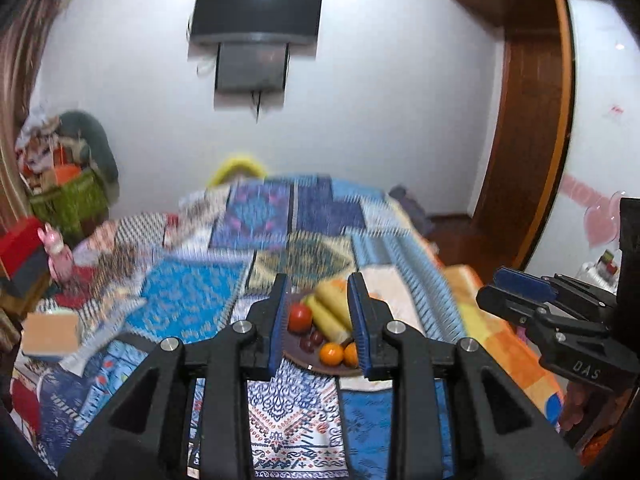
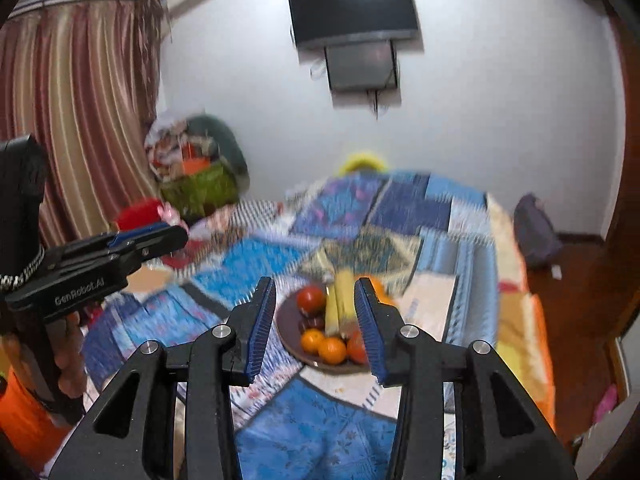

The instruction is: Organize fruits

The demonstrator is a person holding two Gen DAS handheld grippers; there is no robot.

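Fruits heaped on a dark brown plate (image 1: 304, 360), resting on a bed with a blue patchwork quilt (image 1: 192, 304). From left to right on the plate: red tomato (image 1: 299, 317), dark grapes (image 1: 311, 340) just below it, yellow bananas (image 1: 330, 312) lying across the middle, two oranges (image 1: 331, 353) at the near rim. Left gripper (image 1: 320, 322) above the quilt, near the plate, fingers apart, nothing between them. Right gripper (image 2: 316, 328) also hovering short of the plate, fingers apart and empty. Seen from the right wrist: another tomato (image 2: 356, 346) at the plate's right edge, partly hidden behind the right finger. Farther back, a black TV (image 1: 256, 12) mounted on the white wall. Much motion blur over the quilt.
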